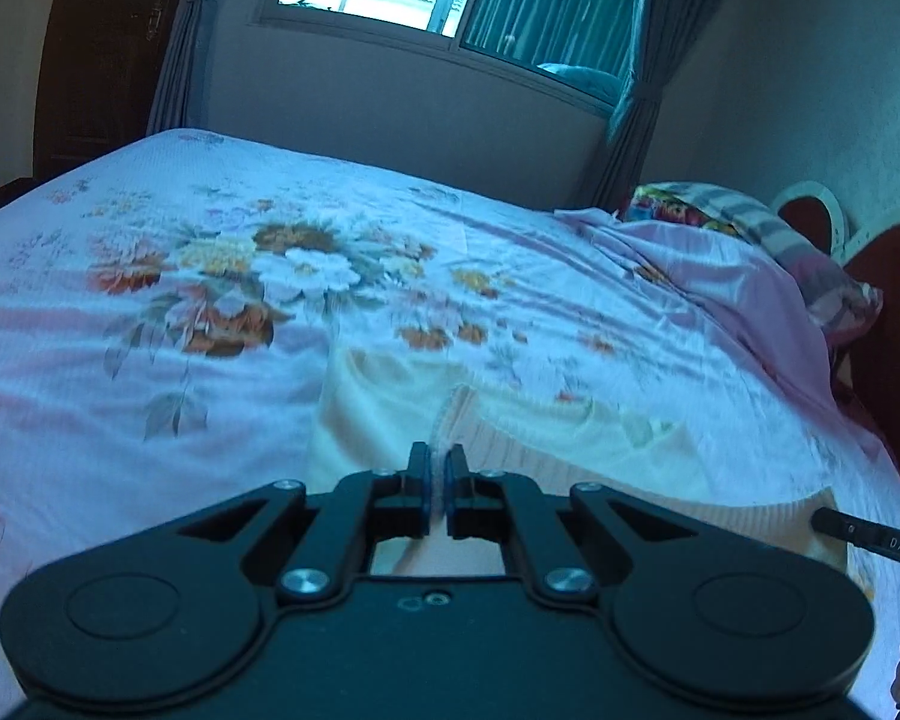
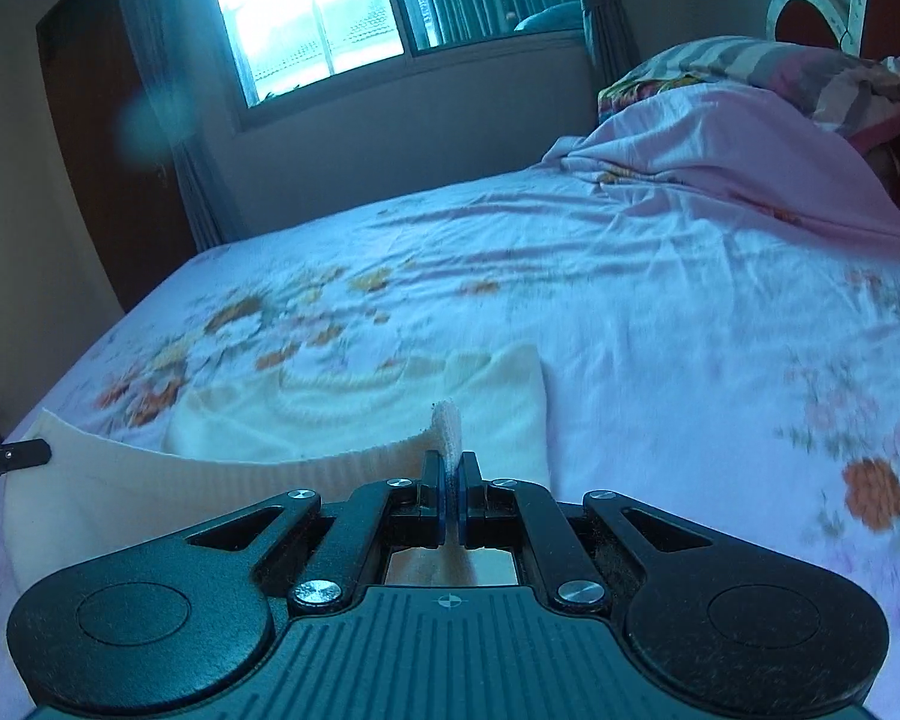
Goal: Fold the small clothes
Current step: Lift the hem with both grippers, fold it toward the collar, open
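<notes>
Two black claws, each pinching one end of the same ribbed edge of a small cream knitted top (image 2: pixel 354 402) lying on a bed with a pale flowered sheet (image 1: pixel 270 276). Left claw (image 1: pixel 437 468) squeezed tight on a thin bit of the hem, poking up between the blue pads (image 1: pixel 429 489). Right claw (image 2: pixel 450 474) squeezed tight too, with a fuzzy tuft of the knit sticking up between its fingers. Held at both ends like this most likely to keep the edge stretched and straight, ready to be carried over the rest of the top for a neat fold. Edge raised a little off the bed and sagging in a soft curve between the claws; the far part flat on the sheet, a bit wrinkled. Soft, floppy, stretchy-looking cloth, cream all over. Striped pillow (image 2: pixel 768 69) and bunched pink blanket (image 2: pixel 720 150) well apart, near the head of the bed.
</notes>
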{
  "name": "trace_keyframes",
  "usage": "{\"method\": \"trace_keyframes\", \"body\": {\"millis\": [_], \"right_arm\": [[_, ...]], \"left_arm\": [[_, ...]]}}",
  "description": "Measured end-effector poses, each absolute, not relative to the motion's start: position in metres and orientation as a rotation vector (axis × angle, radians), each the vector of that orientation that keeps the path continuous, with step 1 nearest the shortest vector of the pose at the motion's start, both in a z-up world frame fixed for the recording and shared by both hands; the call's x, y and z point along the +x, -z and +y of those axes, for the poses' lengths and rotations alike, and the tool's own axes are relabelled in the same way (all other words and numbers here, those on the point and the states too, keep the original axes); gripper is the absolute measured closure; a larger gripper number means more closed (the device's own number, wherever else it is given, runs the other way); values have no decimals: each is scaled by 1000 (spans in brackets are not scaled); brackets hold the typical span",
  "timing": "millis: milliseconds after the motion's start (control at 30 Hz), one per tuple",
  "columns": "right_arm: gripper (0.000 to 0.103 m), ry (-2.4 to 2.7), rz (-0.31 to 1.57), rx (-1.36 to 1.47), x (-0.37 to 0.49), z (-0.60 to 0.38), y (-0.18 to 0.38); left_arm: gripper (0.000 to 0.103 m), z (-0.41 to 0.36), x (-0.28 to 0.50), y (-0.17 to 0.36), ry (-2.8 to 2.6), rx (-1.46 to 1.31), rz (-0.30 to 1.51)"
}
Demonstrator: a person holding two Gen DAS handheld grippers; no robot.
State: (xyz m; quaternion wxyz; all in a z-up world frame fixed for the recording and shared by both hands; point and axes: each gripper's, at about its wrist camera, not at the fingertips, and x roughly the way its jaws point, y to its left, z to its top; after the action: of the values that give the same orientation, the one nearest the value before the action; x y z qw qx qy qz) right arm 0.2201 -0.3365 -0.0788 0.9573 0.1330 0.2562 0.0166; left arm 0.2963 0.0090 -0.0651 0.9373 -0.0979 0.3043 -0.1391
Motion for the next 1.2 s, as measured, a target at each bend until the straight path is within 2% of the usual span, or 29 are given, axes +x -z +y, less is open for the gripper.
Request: {"method": "trace_keyframes", "body": {"millis": [333, 567, 667, 800, 867, 1000, 1200], "right_arm": [[100, 4, 515, 247, 349, -359, 93], [100, 60, 588, 225, 426, -367, 133], [100, 83, 697, 152, 450, -360, 161], [100, 103, 706, 94, 451, -354, 167], [100, 103, 680, 132, 440, -357, 155], [100, 112, 589, 214, 391, -355, 131], [100, -25, 620, 149, 321, -301, 128]], "left_arm": [[100, -15, 412, 86, 216, -256, 622], [100, -35, 478, 131, 158, -233, 686], [97, -43, 492, 161, 113, -151, 783], [91, -39, 486, 168, 114, -135, 801], [77, -37, 477, 159, 111, -125, 797], [71, -41, 448, 141, 111, -48, 807], [60, -55, 383, 129, 158, 1, 820]]}}
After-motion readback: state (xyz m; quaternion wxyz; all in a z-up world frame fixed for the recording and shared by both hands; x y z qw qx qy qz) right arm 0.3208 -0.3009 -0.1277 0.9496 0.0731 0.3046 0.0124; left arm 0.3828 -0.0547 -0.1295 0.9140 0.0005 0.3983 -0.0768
